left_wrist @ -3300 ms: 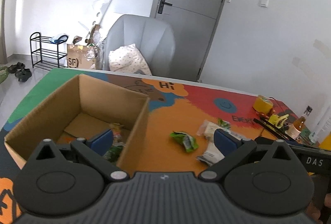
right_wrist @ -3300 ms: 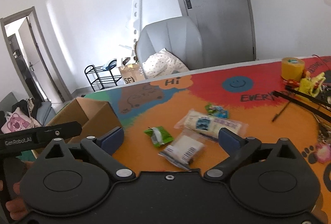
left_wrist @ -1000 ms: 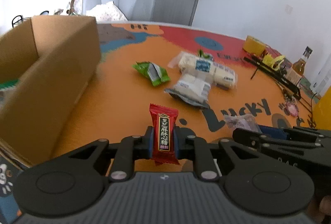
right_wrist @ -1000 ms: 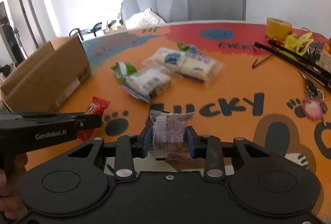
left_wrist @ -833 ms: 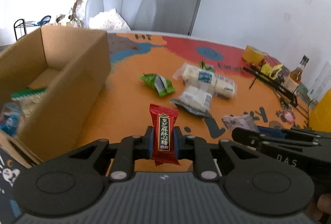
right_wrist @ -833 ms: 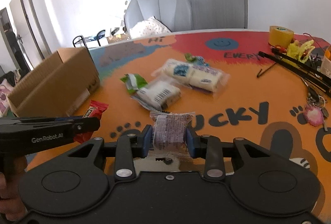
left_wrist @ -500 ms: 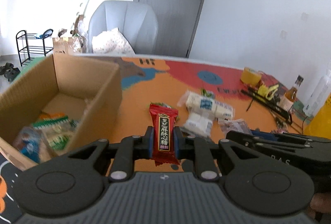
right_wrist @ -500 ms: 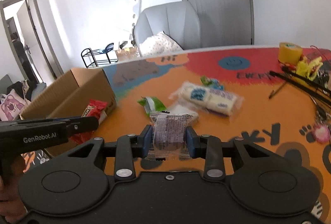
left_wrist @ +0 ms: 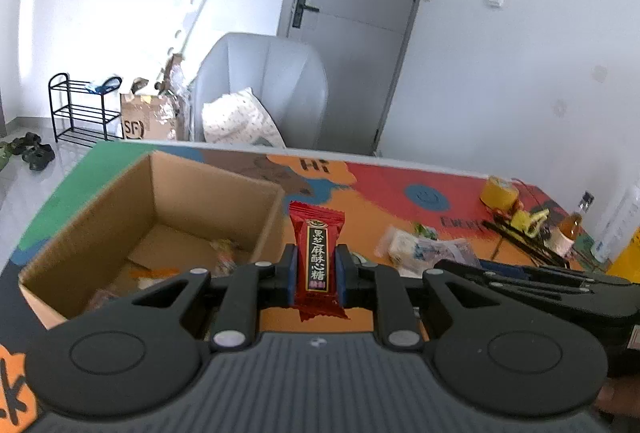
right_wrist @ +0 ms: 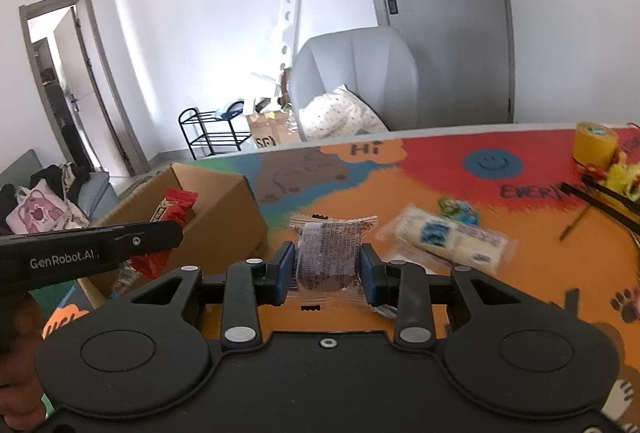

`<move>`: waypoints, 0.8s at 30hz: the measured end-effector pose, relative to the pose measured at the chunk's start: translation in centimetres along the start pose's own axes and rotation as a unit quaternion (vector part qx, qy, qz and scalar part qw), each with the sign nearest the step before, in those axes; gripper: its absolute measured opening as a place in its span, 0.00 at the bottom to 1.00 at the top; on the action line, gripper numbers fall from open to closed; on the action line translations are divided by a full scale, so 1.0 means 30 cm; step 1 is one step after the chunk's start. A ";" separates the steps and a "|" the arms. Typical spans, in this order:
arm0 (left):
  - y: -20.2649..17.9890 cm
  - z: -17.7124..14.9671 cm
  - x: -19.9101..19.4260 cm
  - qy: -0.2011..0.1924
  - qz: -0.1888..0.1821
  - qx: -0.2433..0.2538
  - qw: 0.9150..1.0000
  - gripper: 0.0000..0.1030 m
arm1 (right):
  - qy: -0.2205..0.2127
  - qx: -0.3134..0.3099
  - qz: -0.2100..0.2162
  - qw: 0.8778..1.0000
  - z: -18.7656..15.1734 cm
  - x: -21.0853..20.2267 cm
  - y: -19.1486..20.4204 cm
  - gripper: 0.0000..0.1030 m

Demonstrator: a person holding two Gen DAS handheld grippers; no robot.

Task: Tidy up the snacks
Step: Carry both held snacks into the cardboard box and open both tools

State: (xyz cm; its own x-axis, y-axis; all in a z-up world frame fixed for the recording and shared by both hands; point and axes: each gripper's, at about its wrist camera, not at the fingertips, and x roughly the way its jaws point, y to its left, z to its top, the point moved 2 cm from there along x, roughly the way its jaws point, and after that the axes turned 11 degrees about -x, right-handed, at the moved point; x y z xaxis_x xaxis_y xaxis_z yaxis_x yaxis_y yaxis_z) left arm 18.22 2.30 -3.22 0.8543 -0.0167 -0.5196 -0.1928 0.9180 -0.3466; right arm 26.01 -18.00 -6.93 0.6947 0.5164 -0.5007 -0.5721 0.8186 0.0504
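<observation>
Both claws risen toward cardboard box [left_wrist: 120,217], red candy [left_wrist: 317,257] gripped beside its rim

The left claw [left_wrist: 316,269] is clamped tight on an upright red candy wrapper [left_wrist: 317,257], held above the tabletop [left_wrist: 380,189] just right of the cardboard box [left_wrist: 120,209]. The right claw [right_wrist: 327,269] grips a clear-wrapped snack [right_wrist: 328,257] between its blue pads [right_wrist: 286,267], farther right of the box. A hand [right_wrist: 18,365] grasps the left claw's handle.
</observation>
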 end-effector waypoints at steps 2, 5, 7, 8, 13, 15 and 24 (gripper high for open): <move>0.027 0.016 -0.005 -0.009 0.005 -0.004 1.000 0.17 | -0.002 -0.006 0.006 1.000 0.015 0.015 0.024 0.32; 0.081 0.044 -0.004 -0.014 0.016 -0.016 1.000 0.17 | -0.009 -0.010 0.018 1.000 0.036 0.036 0.065 0.32; 0.115 0.058 -0.007 -0.018 0.026 -0.020 0.999 0.17 | -0.011 -0.015 0.025 1.000 0.048 0.052 0.090 0.32; 0.136 0.065 -0.007 -0.019 0.030 -0.024 0.999 0.17 | -0.010 -0.018 0.029 0.999 0.053 0.062 0.103 0.32; 0.233 0.095 -0.003 -0.026 0.053 -0.047 0.997 0.17 | -0.008 -0.029 0.043 0.999 0.081 0.107 0.163 0.32; 0.273 0.105 0.002 -0.026 0.063 -0.056 0.996 0.17 | -0.009 -0.034 0.048 0.998 0.094 0.122 0.184 0.32; 0.377 0.121 0.031 -0.015 0.089 -0.080 0.993 0.22 | -0.007 -0.050 0.064 0.997 0.138 0.183 0.254 0.32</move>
State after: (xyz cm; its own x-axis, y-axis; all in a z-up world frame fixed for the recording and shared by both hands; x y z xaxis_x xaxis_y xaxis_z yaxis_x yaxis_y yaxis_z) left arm 18.58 14.10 -4.78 0.8135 0.1531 -0.5610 -0.4134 0.8307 -0.3729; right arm 27.26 -7.87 -5.73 0.6189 0.6188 -0.4839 -0.6963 0.7172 0.0265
